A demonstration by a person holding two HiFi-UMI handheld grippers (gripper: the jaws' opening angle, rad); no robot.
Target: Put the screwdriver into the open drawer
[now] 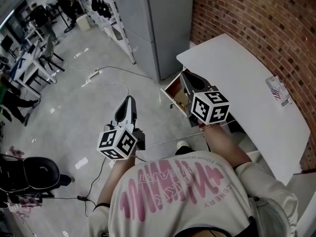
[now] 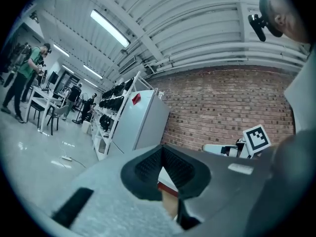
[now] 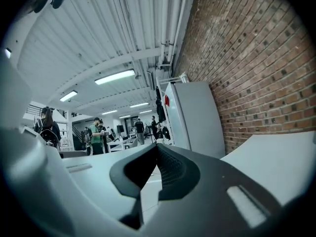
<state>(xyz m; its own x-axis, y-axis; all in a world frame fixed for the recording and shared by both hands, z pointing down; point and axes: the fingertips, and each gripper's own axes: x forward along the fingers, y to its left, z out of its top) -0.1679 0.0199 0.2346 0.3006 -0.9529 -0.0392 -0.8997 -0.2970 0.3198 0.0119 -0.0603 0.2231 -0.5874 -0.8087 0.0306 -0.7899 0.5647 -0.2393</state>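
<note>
Both empty and pinched shut, the left tongs (image 1: 129,99) and right tongs (image 1: 186,75) pointed level. A yellowish thing, probably the screwdriver (image 1: 181,104), lay in the open drawer (image 1: 173,91) just beneath the right tongs; its axis was unclear

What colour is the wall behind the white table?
Reddish-brown brick. The wall shows best in the right gripper view.

The table (image 1: 247,78) stands against the brick wall (image 1: 256,14), with the open drawer (image 1: 173,95) jutting from under its left edge. The cabinet (image 1: 158,23) stands beyond the drawer, with the shelving rack (image 1: 111,19) to its left. The right gripper (image 1: 184,74) is above the drawer, the left gripper (image 1: 129,99) over the floor (image 1: 74,107) further left
</note>
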